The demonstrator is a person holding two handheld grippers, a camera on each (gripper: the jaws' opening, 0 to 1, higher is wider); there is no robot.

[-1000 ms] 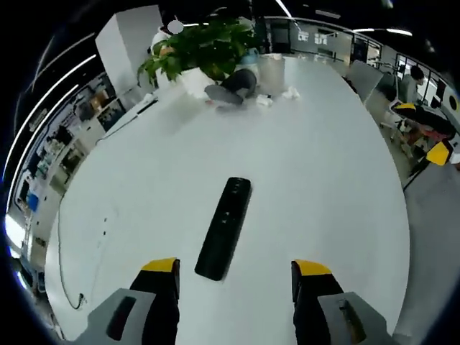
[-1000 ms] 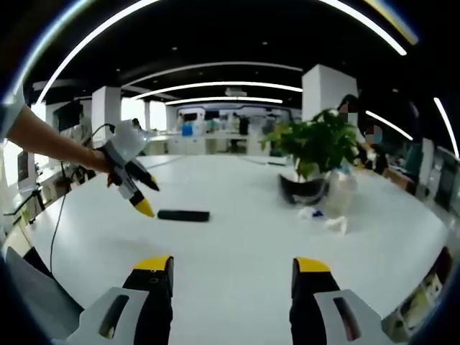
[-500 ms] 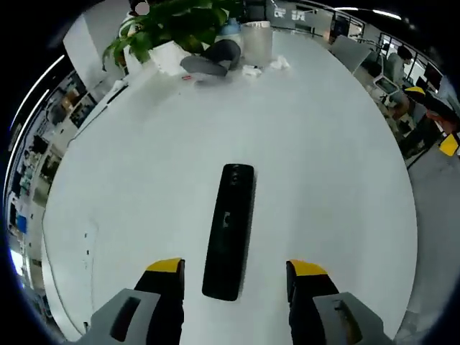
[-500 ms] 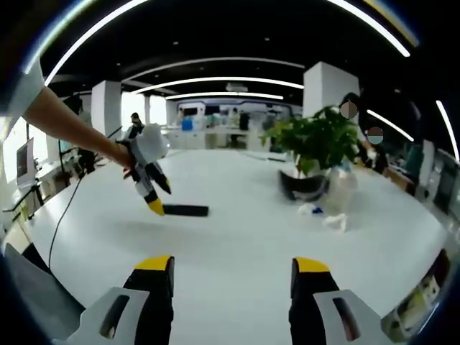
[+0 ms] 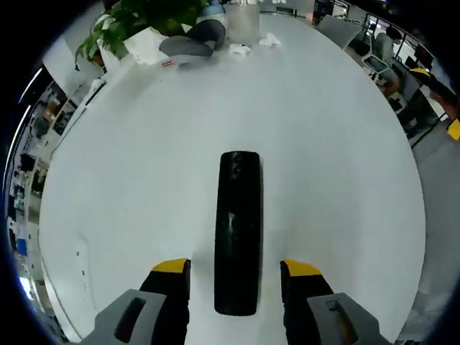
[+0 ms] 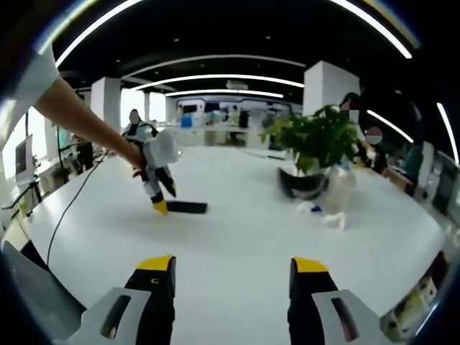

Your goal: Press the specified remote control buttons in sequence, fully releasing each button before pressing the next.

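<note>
My left gripper hangs over the white worktop with its jaws spread, and the black remote control lies flat on the worktop, lengthwise between them, its near end level with my yellow jaw tips and touching neither that I can see. My right gripper is held well back from it, jaws also spread with nothing in them. From there I see the left gripper pointing down at one end of the remote control, with a potted plant further along the worktop.
</note>
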